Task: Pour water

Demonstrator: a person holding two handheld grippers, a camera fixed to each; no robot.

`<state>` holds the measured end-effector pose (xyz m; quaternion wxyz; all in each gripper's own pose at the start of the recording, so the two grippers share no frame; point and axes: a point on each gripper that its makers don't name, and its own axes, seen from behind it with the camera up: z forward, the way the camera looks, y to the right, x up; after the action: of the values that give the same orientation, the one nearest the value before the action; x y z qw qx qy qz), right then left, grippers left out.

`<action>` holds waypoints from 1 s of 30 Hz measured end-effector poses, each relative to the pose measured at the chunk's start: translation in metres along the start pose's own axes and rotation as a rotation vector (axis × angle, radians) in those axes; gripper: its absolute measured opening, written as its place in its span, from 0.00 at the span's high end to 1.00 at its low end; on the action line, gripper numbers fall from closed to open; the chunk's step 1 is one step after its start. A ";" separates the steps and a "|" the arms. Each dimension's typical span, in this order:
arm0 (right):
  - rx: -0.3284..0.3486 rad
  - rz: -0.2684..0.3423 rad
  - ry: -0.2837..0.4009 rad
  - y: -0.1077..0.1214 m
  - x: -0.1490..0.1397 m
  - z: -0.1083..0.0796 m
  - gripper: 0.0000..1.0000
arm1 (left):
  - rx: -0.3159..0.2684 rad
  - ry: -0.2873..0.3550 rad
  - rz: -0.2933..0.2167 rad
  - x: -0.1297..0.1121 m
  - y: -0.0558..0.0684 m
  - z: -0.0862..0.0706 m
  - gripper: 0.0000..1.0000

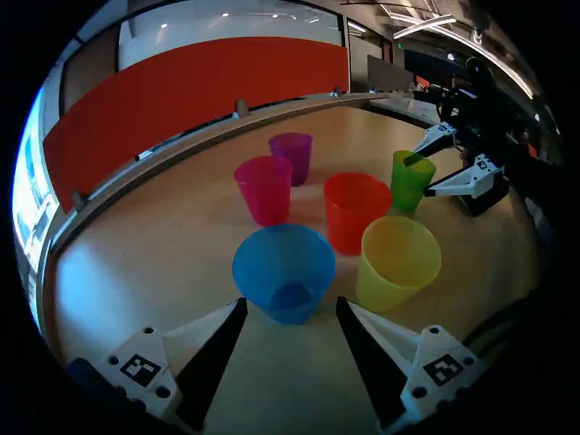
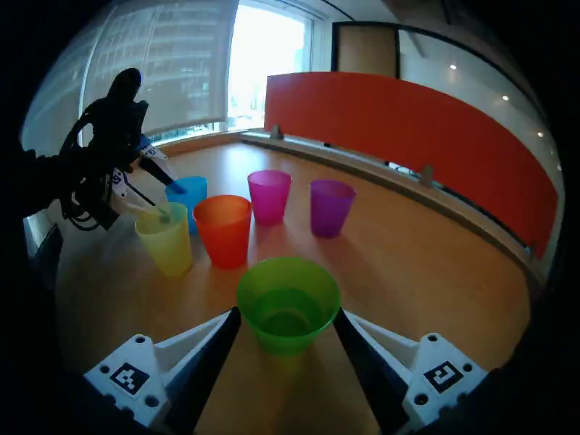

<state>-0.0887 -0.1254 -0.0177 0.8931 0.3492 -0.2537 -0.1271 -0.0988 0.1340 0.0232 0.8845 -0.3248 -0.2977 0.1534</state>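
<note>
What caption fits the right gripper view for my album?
The open right tool straddles a green cup; orange cup, yellow cup, blue cup, pink cup and purple cup stand beyond.

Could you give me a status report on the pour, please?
Left gripper open, flanking blue cup. Right gripper open, flanking green cup. Nothing gripped; yellow cup close beside blue.

Upright on the table (image 1: 167, 246) are clustered a blue cup (image 1: 284, 272), yellow cup (image 1: 397, 262), orange cup (image 1: 355, 210), pink cup (image 1: 264, 188), purple cup (image 1: 291, 156) and green cup (image 1: 411, 180), all open-mouthed plastic.
</note>
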 end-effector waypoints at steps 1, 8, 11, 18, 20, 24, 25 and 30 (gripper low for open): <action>-0.003 0.004 0.001 0.000 -0.001 -0.001 0.01 | 0.001 -0.001 -0.001 -0.001 0.000 -0.001 0.09; -0.027 0.019 0.000 0.001 -0.007 -0.014 0.01 | 0.026 0.005 -0.005 -0.008 -0.003 -0.012 0.09; -0.038 0.026 0.001 0.000 -0.010 -0.021 0.01 | 0.040 0.011 -0.011 -0.011 -0.006 -0.019 0.09; -0.076 0.061 0.021 0.000 -0.014 -0.041 0.01 | 0.092 0.049 -0.040 -0.016 -0.011 -0.041 0.09; -0.091 0.073 0.029 0.001 -0.016 -0.048 0.01 | 0.110 0.068 -0.049 -0.016 -0.012 -0.049 0.09; -0.127 0.098 0.046 0.005 -0.018 -0.060 0.01 | 0.147 0.094 -0.074 -0.017 -0.018 -0.064 0.09; -0.139 0.101 0.054 0.007 -0.016 -0.064 0.01 | 0.157 0.102 -0.081 -0.018 -0.020 -0.068 0.09; -0.196 0.110 0.092 0.017 -0.008 -0.082 0.01 | 0.205 0.137 -0.107 -0.022 -0.026 -0.084 0.09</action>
<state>-0.0499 -0.0636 -0.0602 0.9392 0.2512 -0.2177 -0.0861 -0.0609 0.0639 -0.0199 0.9382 -0.2260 -0.2364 0.1131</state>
